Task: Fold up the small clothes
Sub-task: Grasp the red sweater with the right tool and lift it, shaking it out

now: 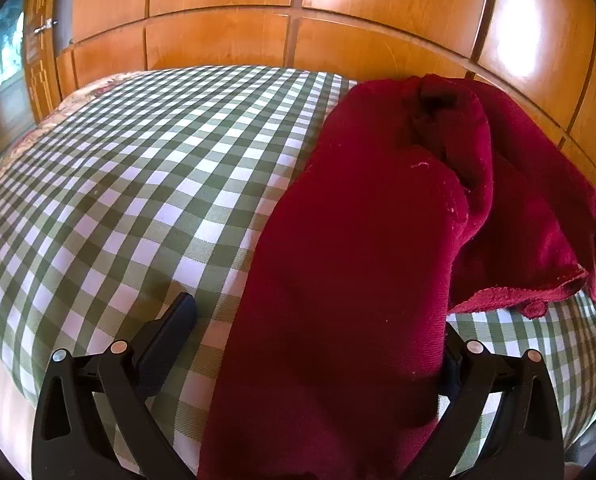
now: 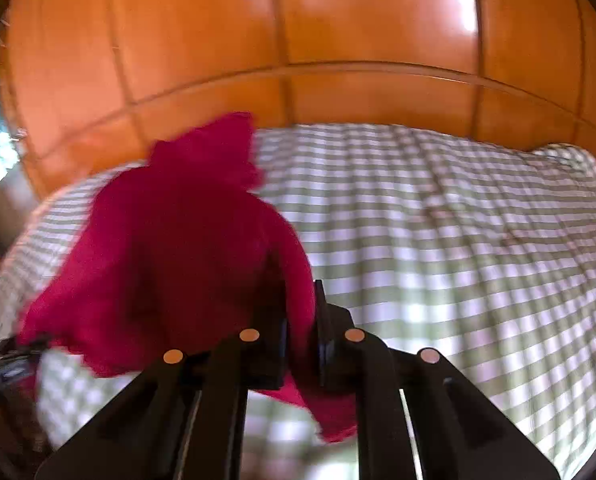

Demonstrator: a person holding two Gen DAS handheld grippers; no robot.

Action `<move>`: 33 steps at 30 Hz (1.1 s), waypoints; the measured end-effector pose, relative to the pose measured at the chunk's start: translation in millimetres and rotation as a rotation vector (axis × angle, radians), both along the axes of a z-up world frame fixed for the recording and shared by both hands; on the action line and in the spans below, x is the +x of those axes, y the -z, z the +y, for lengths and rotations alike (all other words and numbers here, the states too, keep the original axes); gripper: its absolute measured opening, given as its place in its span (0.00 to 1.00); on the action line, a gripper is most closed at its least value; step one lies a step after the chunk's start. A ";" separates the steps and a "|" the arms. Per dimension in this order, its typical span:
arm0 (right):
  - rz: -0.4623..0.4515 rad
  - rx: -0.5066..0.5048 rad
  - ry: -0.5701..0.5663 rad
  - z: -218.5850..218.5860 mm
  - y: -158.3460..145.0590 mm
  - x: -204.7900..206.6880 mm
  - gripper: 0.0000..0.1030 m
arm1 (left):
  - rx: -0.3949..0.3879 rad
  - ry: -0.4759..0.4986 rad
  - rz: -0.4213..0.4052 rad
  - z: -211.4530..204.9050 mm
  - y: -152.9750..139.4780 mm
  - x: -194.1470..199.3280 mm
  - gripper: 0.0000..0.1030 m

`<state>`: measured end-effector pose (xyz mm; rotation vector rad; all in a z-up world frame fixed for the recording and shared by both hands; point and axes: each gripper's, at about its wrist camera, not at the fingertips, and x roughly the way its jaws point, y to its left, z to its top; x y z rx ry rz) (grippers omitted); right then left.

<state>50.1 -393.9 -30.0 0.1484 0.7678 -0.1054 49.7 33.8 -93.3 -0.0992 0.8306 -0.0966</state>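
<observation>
A dark red garment [image 1: 362,240] lies bunched on the green-and-white checked bed cover [image 1: 138,160]. In the left wrist view it drapes between the jaws of my left gripper [image 1: 314,320], which stand wide apart; the left finger [image 1: 170,332] shows, the right one is mostly hidden by cloth. In the right wrist view my right gripper [image 2: 302,320] is shut on an edge of the red garment [image 2: 170,248] and holds it above the checked cover [image 2: 458,260]. That view is blurred by motion.
Orange wooden wardrobe panels [image 1: 258,12] stand right behind the bed. A window [image 1: 2,48] shows at the far left. The bed's near edge [image 1: 2,380] drops off at the lower left.
</observation>
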 end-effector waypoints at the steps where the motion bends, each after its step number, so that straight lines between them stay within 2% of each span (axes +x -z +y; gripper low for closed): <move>1: 0.007 -0.018 0.022 -10.9 1.9 3.4 0.07 | -0.002 -0.001 -0.002 0.0 0.4 0.6 0.97; 9: 0.044 -0.168 0.271 -107.9 7.7 30.8 0.05 | -0.012 -0.001 -0.016 -0.6 0.2 0.1 0.97; 11: 0.044 -0.210 0.342 -130.0 5.0 38.5 0.05 | -0.039 0.007 -0.031 1.2 -3.7 -3.2 0.97; 14: 0.051 -0.212 0.472 -170.5 3.9 44.3 0.05 | -0.085 0.019 -0.081 4.5 -13.1 -10.8 0.96; 17: 0.078 -0.193 0.571 -205.2 14.5 48.9 0.05 | -0.063 0.026 -0.143 2.3 -22.1 -18.7 0.97; 18: 0.097 -0.171 0.594 -213.7 22.2 49.4 0.08 | -0.054 0.027 -0.157 1.2 -24.1 -19.7 0.97; 20: 0.136 -0.139 0.643 -221.7 37.7 48.6 0.37 | -0.034 0.025 -0.179 -0.7 -26.9 -21.1 0.97; 21: 0.135 -0.135 0.668 -221.0 41.2 44.5 0.69 | -0.032 0.024 -0.180 -0.8 -27.9 -20.2 0.97; 22: 0.123 -0.136 0.680 -220.0 42.2 40.6 0.78 | -0.035 0.021 -0.178 -0.2 -27.9 -19.0 0.97; 23: 0.101 -0.138 0.688 -216.4 39.8 35.9 0.78 | -0.043 0.015 -0.173 1.4 -27.3 -18.0 0.97; 25: 0.040 -0.143 0.666 -201.1 30.2 27.9 0.78 | -0.077 0.004 -0.160 6.6 -26.1 -16.3 0.97; 27: -0.056 -0.110 0.570 -171.0 17.6 18.8 0.78 | -0.105 -0.009 -0.152 11.2 -24.6 -15.7 0.97; 31: -0.095 0.073 0.291 -109.8 18.2 20.4 0.78 | -0.169 -0.017 -0.128 18.2 -22.1 -14.4 0.96; 33: -0.071 0.240 0.158 -77.0 27.2 24.1 0.74 | -0.201 -0.020 -0.125 21.4 -22.8 -14.4 0.97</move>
